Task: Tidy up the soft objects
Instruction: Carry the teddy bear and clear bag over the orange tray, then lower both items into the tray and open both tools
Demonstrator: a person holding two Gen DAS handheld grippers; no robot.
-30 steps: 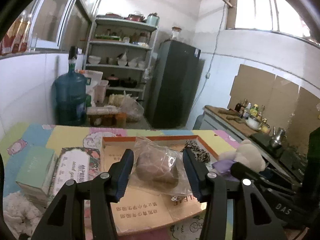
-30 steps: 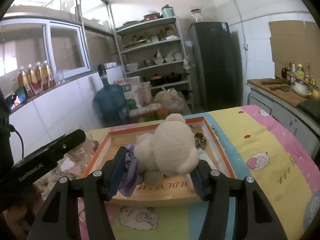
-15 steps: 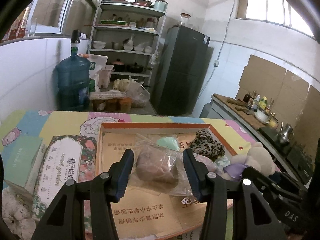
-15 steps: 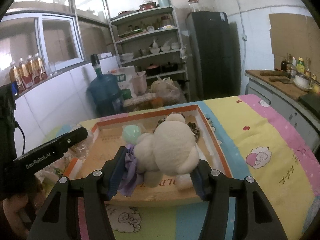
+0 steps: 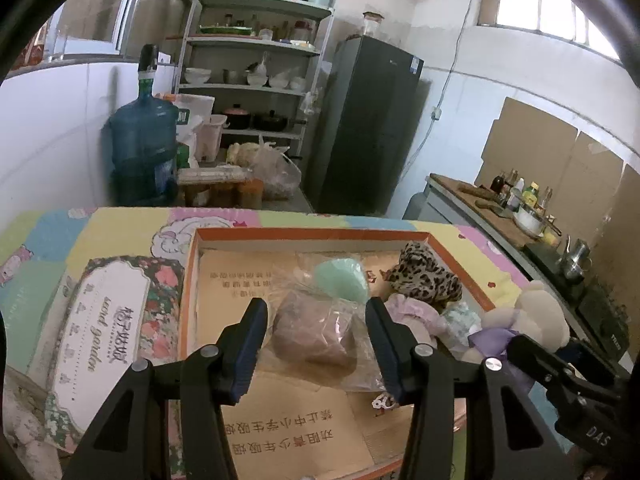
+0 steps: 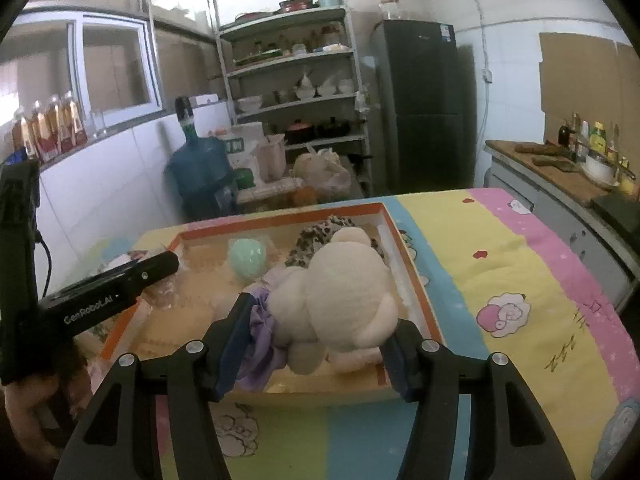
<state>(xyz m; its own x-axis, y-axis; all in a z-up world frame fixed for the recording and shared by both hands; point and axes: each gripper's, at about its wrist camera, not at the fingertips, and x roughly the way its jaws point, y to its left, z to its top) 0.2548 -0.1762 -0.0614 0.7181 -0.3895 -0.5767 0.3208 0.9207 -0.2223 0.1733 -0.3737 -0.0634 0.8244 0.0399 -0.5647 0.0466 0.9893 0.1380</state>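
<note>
far left on the surface (image 5: pixel 120 228), covered by a pastel cartoon cloth, a floral box (image 5: pixel 108 332) lay flat just beside the orange-rimmed tray (image 5: pixel 312 233). the tray had a cardboard-lined floor with printed characters. left claw (image 5: pixel 316 336) hung over the near-left part of the tray, gripping a clear plastic bag (image 5: pixel 320 320) with a brownish soft lump inside; both pads looked pressed on the bag's sides, bag bottom close to the tray floor, contact with the floor hard to tell. behind the bag a mint green soft ball (image 5: pixel 340 282) sat in the tray's middle. right of it a leopard-print soft piece (image 5: pixel 426 280) lay by the tray's far right wall. in front of that, a pale pink-lilac frilly item (image 5: pixel 408 312) and a small pale greenish item (image 5: pixel 460 318), too blurry to name. further right, the right claw (image 6: pixel 316 332) was clamped on a cream plush toy (image 6: pixel 344 292) with a purple cloth (image 6: pixel 260 340) at its left side; the left pad pressed the purple cloth, the right pad pressed the plush body. the plush hung over the tray's near right part, its feet close to the near rim, touching or not unclear. in the right wrist view the left tool's black body (image 6: pixel 112 296) showed at the left with a hand (image 6: pixel 28 416) under it. beyond the surface: a blue water jug (image 5: pixel 140 148), a shelf rack (image 5: pixel 256 80), a dark fridge (image 5: pixel 368 128) and a side counter (image 5: pixel 496 216) with bottles at far right.
</note>
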